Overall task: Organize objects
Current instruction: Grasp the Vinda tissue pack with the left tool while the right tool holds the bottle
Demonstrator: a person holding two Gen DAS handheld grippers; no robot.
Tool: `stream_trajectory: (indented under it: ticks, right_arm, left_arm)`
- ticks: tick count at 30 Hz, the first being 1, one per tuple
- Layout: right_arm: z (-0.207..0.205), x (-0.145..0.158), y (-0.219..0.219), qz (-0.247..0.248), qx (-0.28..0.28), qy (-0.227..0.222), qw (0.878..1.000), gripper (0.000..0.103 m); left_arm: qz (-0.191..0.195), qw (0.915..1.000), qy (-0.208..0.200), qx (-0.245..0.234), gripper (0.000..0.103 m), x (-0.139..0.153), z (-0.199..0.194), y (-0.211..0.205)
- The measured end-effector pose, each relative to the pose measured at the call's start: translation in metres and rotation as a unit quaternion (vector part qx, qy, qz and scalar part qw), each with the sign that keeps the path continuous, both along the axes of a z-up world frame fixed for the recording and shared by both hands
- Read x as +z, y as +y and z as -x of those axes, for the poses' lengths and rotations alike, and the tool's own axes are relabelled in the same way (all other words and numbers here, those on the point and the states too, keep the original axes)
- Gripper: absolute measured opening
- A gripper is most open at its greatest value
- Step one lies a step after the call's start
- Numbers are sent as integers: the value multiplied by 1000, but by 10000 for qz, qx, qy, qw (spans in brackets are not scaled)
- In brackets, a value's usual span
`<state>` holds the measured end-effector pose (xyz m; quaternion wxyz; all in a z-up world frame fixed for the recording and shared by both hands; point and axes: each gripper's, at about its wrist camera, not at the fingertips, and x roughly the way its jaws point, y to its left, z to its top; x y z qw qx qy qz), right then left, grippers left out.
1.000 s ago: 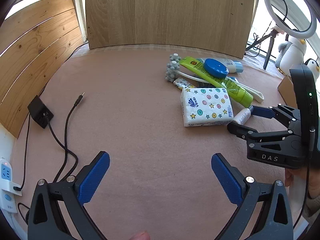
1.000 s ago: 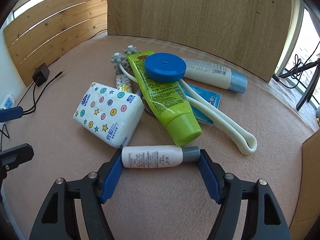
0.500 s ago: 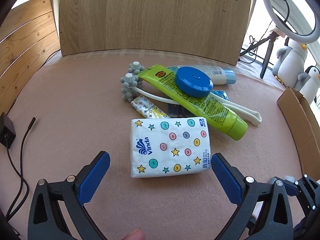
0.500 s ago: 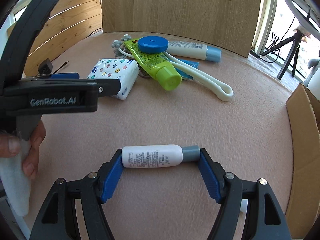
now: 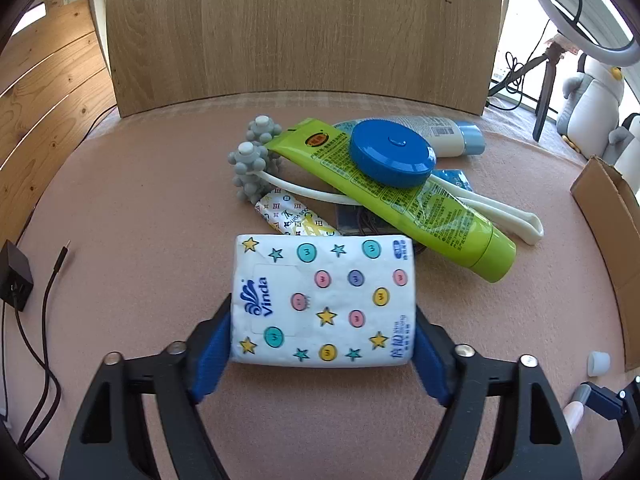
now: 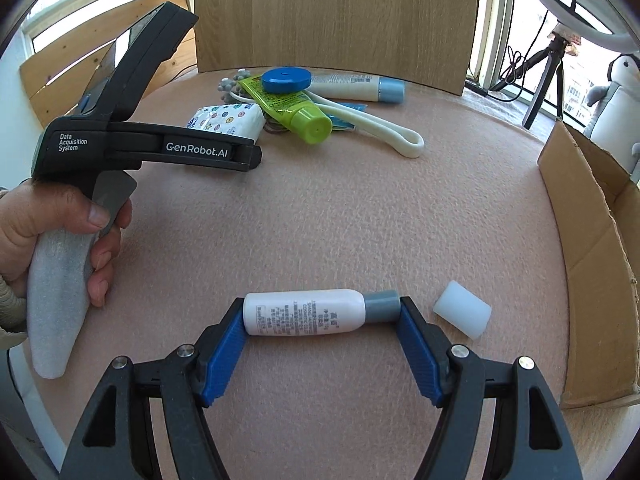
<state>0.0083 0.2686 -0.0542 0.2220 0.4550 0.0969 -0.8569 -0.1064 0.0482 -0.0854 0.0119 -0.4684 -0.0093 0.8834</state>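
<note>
A white tissue pack (image 5: 324,300) printed with stars and dots lies flat on the pink mat. My left gripper (image 5: 322,344) straddles its near half; the jaws are closing and the blue pads (image 5: 212,360) touch both short sides. My right gripper (image 6: 322,320) is shut on a small white bottle (image 6: 304,312) with a grey cap, held crosswise just above the mat. In the right wrist view the left gripper's body (image 6: 152,148) shows at the left, held by a hand (image 6: 60,224).
Behind the tissue pack is a pile: green tube (image 5: 392,196), blue round tin (image 5: 392,152), grey knobbed massager (image 5: 252,164), white bottle with blue cap (image 5: 440,140). A loose white cap (image 6: 462,314) lies near the open cardboard box (image 6: 592,240) at the right. Cables (image 5: 52,280) run at the left.
The left gripper moved forward until it straddled the tissue pack, and its jaws narrowed onto the pack's sides. The right gripper carried the small bottle away from the pile, toward the box.
</note>
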Motion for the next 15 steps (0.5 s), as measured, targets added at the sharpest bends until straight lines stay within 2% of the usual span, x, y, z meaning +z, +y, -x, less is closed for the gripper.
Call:
stream_trajectory:
  ticks: [5,9,15]
  right_arm:
    - [-1,0,1,39,-22,14,10000,69]
    - [-3,4,3,112,-92,0,9999,69]
    - [-15,24,8,335,-150,149,9992,69]
  left_arm:
    - [-206,9997,-86,-105,75,6,-10,-2]
    - [-244,9996,90,-111,76,21,-40,-1]
    - [-156,9991,261,-292,76,42,-97,8]
